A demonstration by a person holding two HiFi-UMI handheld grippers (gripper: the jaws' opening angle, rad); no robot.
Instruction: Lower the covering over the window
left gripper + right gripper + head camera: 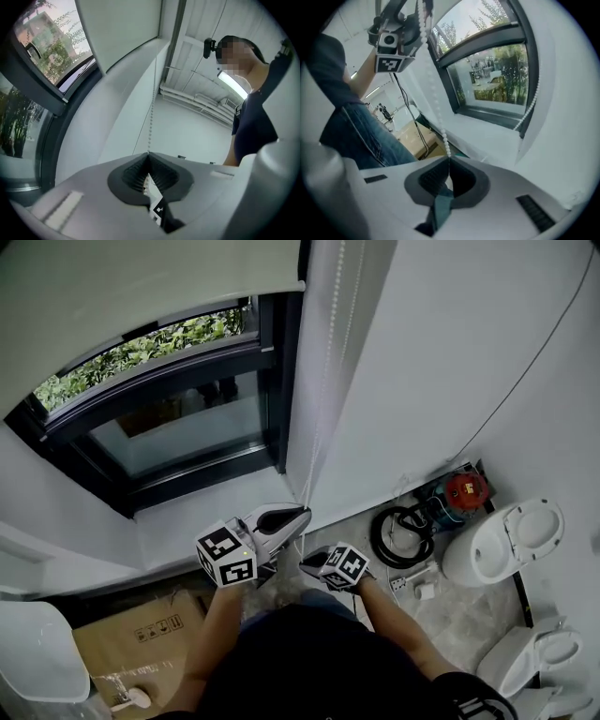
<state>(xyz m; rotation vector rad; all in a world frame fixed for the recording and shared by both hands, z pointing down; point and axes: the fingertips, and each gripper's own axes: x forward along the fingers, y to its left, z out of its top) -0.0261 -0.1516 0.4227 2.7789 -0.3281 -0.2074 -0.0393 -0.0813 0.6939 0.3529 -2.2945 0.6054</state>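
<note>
A pale roller blind (141,287) hangs over the upper part of the dark-framed window (178,427); glass shows below its hem. Its white bead chain (323,381) runs down the wall to the right of the frame. My left gripper (305,514) is shut on the chain near the sill. In the left gripper view the bead chain (151,122) enters the closed tips of the left gripper (148,153). My right gripper (302,565) sits just below, also shut on the chain. In the right gripper view the bead chain (436,112) drops from the left gripper (396,28) overhead into the right gripper (449,158).
A white window sill (216,512) lies under the window. On the floor are a cardboard box (131,634) at the left, a coiled black hose (398,531), a red device (466,488) and white toilets (506,540) at the right.
</note>
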